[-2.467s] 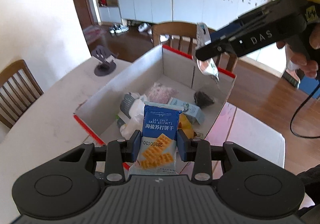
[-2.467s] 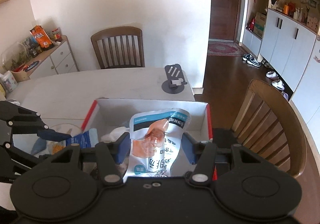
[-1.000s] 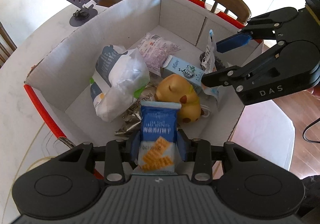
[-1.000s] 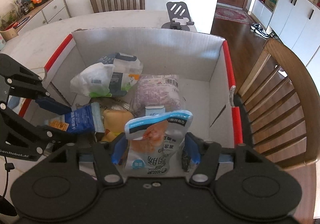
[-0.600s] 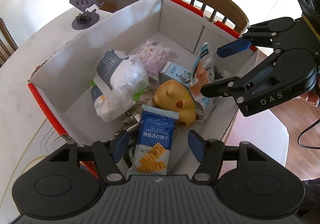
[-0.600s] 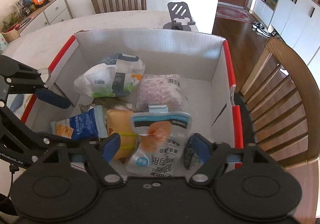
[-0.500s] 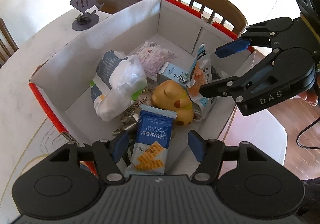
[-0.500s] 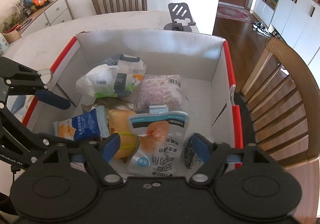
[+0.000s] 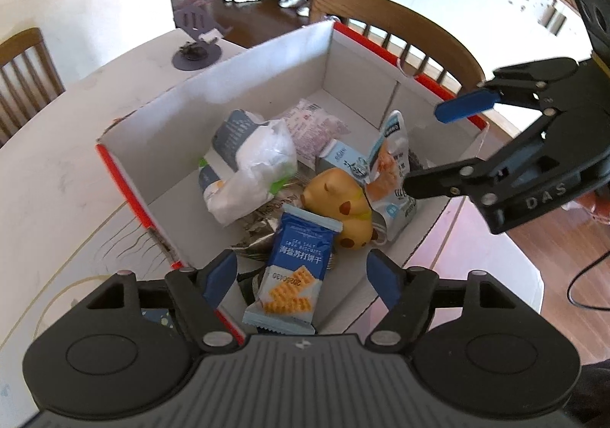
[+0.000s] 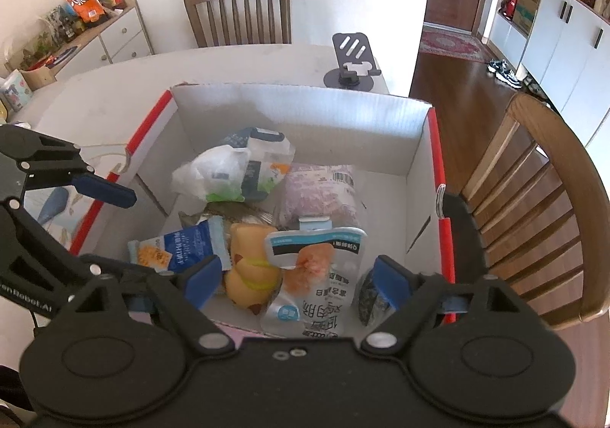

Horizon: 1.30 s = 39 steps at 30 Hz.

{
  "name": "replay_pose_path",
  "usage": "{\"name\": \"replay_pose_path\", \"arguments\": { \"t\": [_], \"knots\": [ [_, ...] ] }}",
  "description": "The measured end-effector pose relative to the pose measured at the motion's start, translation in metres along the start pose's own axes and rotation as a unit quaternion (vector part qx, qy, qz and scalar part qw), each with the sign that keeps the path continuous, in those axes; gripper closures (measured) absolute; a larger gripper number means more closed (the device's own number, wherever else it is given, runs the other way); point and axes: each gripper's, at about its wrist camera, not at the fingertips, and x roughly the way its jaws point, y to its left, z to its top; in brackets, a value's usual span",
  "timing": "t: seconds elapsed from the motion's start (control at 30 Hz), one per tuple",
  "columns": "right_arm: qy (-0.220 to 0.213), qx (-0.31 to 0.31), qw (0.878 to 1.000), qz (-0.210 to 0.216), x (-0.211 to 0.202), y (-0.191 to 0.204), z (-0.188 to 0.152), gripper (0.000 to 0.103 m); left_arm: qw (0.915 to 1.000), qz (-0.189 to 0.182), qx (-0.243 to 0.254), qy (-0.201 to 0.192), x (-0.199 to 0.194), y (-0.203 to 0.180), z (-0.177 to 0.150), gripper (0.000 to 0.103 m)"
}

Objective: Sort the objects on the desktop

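Observation:
A white cardboard box with red edges (image 9: 267, 84) (image 10: 305, 115) stands on the table and holds several items. The blue soda-biscuit pack (image 9: 295, 267) (image 10: 179, 246) lies at its near side, between the spread fingers of my left gripper (image 9: 301, 275), which is open. The clear chicken snack pouch (image 10: 320, 275) (image 9: 392, 180) leans by a yellow plush toy (image 9: 343, 206) (image 10: 251, 260), in front of my open right gripper (image 10: 297, 279). Neither gripper holds anything.
The box also holds a white plastic bag (image 9: 251, 168), a pink packet (image 10: 320, 191), a small blue carton (image 9: 339, 157) and a dark wrapper (image 10: 371, 294). A black phone stand (image 10: 352, 65) is on the table behind the box. Wooden chairs (image 10: 533, 206) surround the table.
Both grippers lowered their packs into the box, then opened and let go. Both have since drawn back a little from the box, and the packs stay inside.

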Motion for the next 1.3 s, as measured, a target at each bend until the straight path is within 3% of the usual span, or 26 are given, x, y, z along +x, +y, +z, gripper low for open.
{"name": "replay_pose_path", "arguments": {
  "t": [0.17,0.23,0.8,1.3],
  "knots": [
    [-0.018,0.002,1.0,0.02,-0.017,0.002,-0.004,0.011,0.9986,0.027,-0.032,-0.034,-0.016,0.003,-0.008,0.026],
    [-0.025,0.002,0.999,0.025,-0.023,0.004,-0.006,0.009,0.9976,0.03,-0.045,-0.044,-0.022,0.004,-0.01,0.02],
    [-0.062,0.026,0.998,0.017,-0.053,0.021,-0.028,0.007,0.9897,0.052,-0.111,-0.074,-0.058,-0.006,-0.041,0.013],
    [-0.073,0.041,0.996,0.012,-0.069,0.037,-0.043,0.007,0.9866,0.074,-0.107,-0.098,-0.087,-0.023,-0.065,0.013]
  ]
}}
